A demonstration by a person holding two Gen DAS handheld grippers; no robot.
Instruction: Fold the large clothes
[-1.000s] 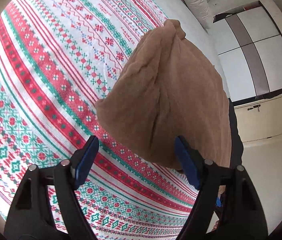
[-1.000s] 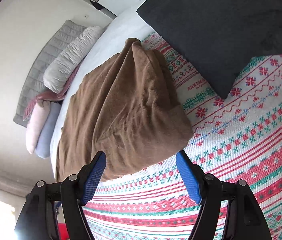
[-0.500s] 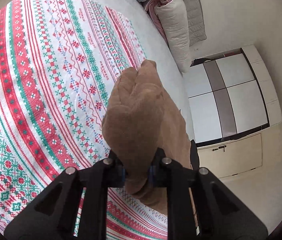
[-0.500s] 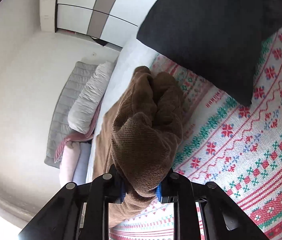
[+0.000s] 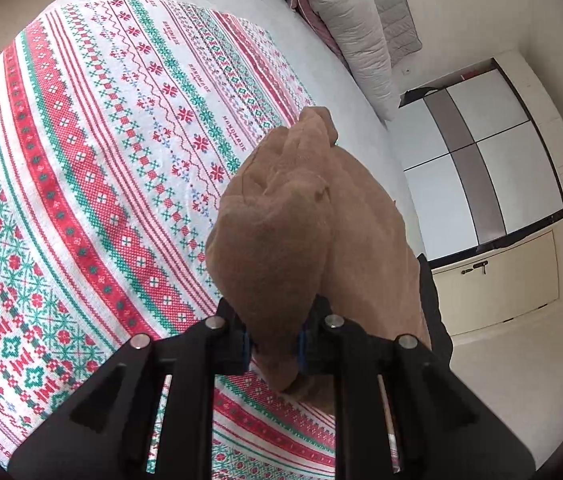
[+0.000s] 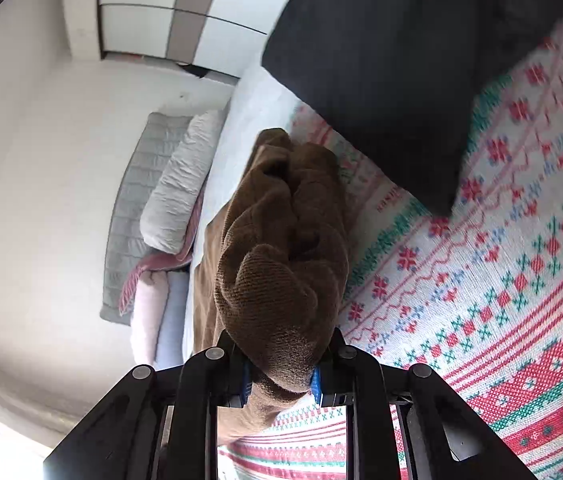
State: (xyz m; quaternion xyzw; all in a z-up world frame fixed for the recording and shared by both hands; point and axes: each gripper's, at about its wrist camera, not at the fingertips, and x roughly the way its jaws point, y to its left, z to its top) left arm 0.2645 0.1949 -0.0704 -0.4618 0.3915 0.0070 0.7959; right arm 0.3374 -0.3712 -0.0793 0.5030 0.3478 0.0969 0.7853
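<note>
A large brown knitted garment point(image 5: 305, 216) lies bunched on a bed with a red, green and white patterned cover point(image 5: 81, 200). My left gripper point(image 5: 272, 346) is shut on one bunched end of it, the cloth bulging up between the blue pads. My right gripper point(image 6: 280, 378) is shut on another bunched end of the brown garment point(image 6: 281, 264), lifted a little above the patterned cover point(image 6: 521, 300). The rest of the garment trails away from both grippers toward the far side of the bed.
A dark grey garment or cushion point(image 6: 381, 60) lies on the bed to the right of the right gripper. Rolled bedding and pillows point(image 6: 177, 184) sit at the headboard. A white and grey wardrobe point(image 5: 477, 176) stands beyond the bed edge.
Both grippers were open above the brown garment a second ago. They closed on its edges and have lifted the bunched cloth.
</note>
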